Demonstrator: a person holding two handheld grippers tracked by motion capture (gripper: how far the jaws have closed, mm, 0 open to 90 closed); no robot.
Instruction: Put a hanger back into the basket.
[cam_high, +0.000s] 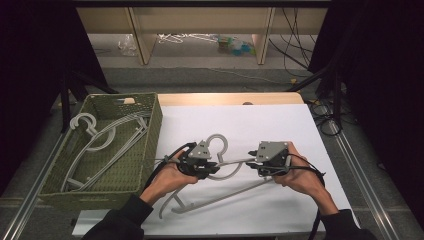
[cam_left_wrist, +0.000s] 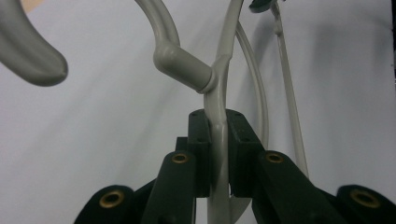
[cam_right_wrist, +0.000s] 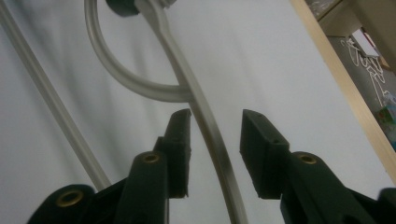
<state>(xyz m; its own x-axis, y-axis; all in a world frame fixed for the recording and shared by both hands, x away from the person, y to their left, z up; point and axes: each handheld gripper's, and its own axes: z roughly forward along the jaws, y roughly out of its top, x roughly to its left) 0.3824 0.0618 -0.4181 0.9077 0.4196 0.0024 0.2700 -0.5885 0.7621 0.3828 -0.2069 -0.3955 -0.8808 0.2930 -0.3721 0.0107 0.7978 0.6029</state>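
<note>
Leftmost, beyond your working area, the green woven basket (cam_high: 150, 131) sits at the table's left edge with several grey hangers (cam_high: 107, 142) piled inside; it stands apart from both of your hands. Moving right onto the white table (cam_high: 260, 125), your left gripper (cam_high: 200, 166) has its jaws clamped on the grey hanger (cam_high: 222, 196) you are working with; in the left gripper view the two pads (cam_left_wrist: 200, 140) press flat against the hanger's thin arm just below the thick neck (cam_left_wrist: 184, 67) where the hook joins, and the hook (cam_high: 218, 143) curls up and away from the jaws towards the far side of the table; part of the hanger's frame lies on the white surface near you, between your forearms. Further right, your right gripper (cam_high: 270, 167) has its jaws apart; in the right gripper view the hanger's arm (cam_right_wrist: 210, 126) runs up between the two pads (cam_right_wrist: 180, 140) with a clear gap on either side, nearer the left pad than the right, so nothing is pinched there; a curved loop of the hanger crosses just above the jaw tips. Both hands sit close together near the middle of the table, the hanger spanning between them.
</note>
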